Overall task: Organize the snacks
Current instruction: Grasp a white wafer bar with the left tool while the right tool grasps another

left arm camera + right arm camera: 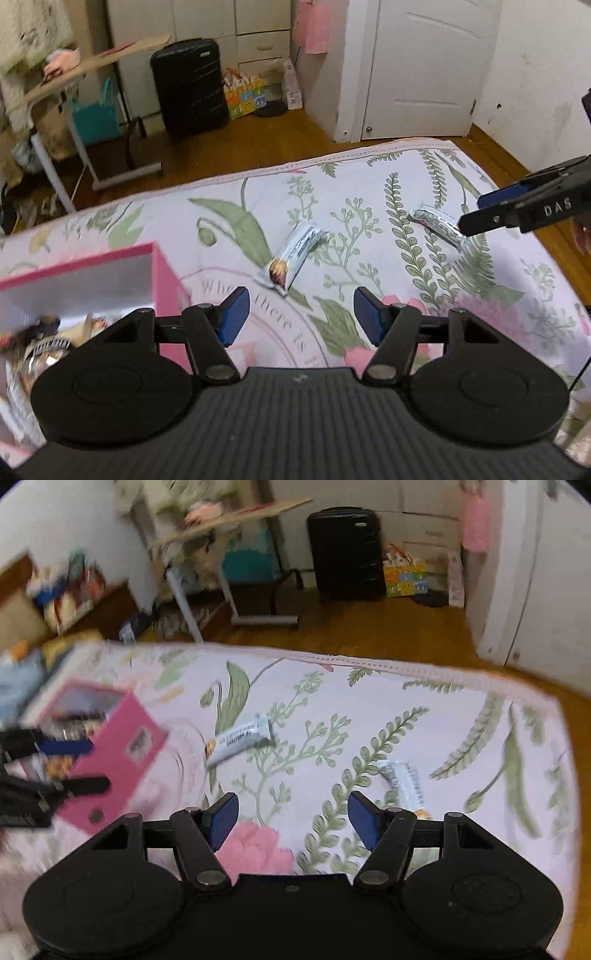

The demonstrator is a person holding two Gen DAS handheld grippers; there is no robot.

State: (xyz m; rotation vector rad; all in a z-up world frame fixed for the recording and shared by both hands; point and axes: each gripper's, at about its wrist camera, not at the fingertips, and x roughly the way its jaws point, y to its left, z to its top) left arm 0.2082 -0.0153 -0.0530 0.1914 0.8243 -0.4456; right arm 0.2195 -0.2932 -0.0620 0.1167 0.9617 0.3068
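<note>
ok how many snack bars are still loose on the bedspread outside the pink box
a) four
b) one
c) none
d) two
d) two: one bar lies near the pink box, a second bar lies farther right by the right gripper, both flat on the bedspread.

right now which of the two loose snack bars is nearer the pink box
The snack bar lying mid-bed, its picture end toward the pink box. The other bar lies farther away.
</note>
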